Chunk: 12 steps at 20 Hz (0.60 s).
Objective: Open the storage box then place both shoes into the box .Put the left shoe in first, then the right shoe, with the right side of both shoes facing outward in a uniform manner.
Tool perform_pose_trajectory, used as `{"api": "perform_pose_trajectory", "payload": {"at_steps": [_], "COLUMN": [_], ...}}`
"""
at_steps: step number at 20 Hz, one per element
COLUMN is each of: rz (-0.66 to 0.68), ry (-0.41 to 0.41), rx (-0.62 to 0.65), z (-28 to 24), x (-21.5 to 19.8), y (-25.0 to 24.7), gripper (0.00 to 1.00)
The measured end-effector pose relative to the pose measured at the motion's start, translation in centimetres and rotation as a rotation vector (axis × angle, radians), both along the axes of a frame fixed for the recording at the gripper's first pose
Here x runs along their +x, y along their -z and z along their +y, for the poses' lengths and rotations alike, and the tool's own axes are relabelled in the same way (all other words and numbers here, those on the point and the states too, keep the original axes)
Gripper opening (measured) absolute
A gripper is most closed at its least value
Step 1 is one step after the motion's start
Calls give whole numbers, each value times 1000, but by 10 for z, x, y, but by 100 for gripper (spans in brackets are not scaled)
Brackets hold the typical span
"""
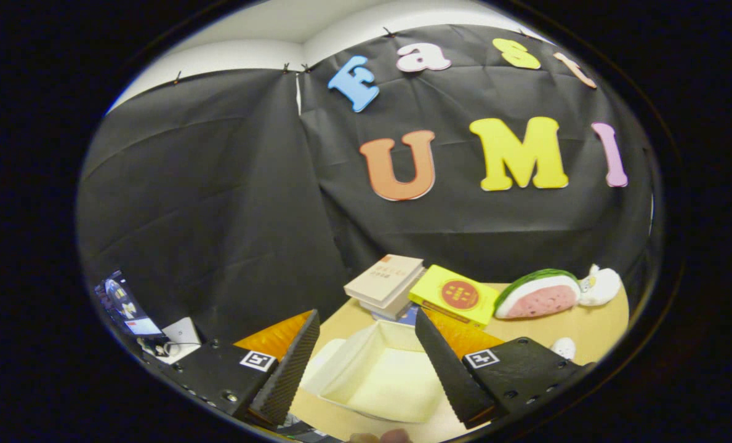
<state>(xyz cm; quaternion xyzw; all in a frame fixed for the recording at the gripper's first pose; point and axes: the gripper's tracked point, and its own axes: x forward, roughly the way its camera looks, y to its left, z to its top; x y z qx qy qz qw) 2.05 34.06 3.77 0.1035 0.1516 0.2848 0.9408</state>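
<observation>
My gripper (366, 357) stands open above the wooden table (593, 320), its fingers (292, 363) spread wide with nothing held between them. Below and between the fingers lies a white storage box (381, 375), seen from above, with its pale inside showing. One of its sides slopes outward toward the left finger. I cannot tell whether a lid is on it. The box reaches just ahead of the fingertips.
Beyond the box a stack of books (385, 284) and a yellow book (455, 296) lie near the black cloth wall. A watermelon-slice toy (538, 295) and a white plush toy (599, 286) sit to the right. A small screen (122, 307) stands far left.
</observation>
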Motion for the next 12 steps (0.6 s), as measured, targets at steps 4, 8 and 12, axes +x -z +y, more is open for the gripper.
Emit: {"api": "perform_pose_trajectory", "payload": {"at_steps": [4, 8, 12], "rz": [-14, 36, 136], "ry": [160, 263, 309], "rx": [-41, -66, -126], "z": [-99, -177, -226], "x": [5, 11, 15], "y": [22, 66, 134], "gripper": [95, 95, 95]}}
